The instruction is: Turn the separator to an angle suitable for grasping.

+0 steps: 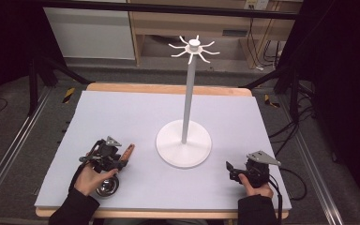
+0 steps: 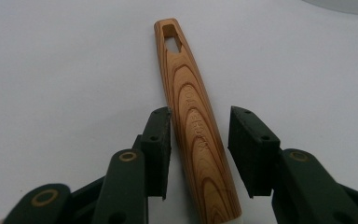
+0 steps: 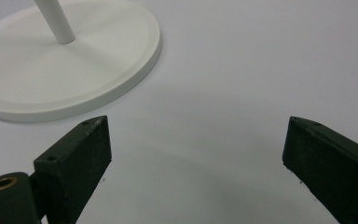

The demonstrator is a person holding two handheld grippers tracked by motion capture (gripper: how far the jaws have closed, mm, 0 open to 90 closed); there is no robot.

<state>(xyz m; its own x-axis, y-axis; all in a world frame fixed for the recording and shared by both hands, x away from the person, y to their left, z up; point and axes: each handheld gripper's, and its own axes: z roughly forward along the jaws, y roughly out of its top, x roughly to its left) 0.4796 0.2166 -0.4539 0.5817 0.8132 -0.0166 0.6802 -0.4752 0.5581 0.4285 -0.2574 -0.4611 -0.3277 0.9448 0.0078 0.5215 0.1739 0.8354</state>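
Taking the white stand (image 1: 183, 143) in the middle of the desk (image 1: 136, 112) as landmark: well to its left, the left claw (image 1: 124, 159) sits low over a ladle whose wooden handle (image 2: 191, 121) lies flat on the desk, its long axis running from the steel bowl (image 1: 108, 186) under the person's left hand (image 1: 90, 178) up toward the stand's base. In the left gripper view the handle passes lengthwise between the jaws, touching or nearly touching the one on the view's left, with a clear gap to the other, so the claw is not yet clenched on it. The handle's slotted end points away from the claw. To the stand's right, the right claw (image 1: 231, 169) rests released on bare desk, jaws wide and holding nothing. The left hand is plainly nearer the ladle.
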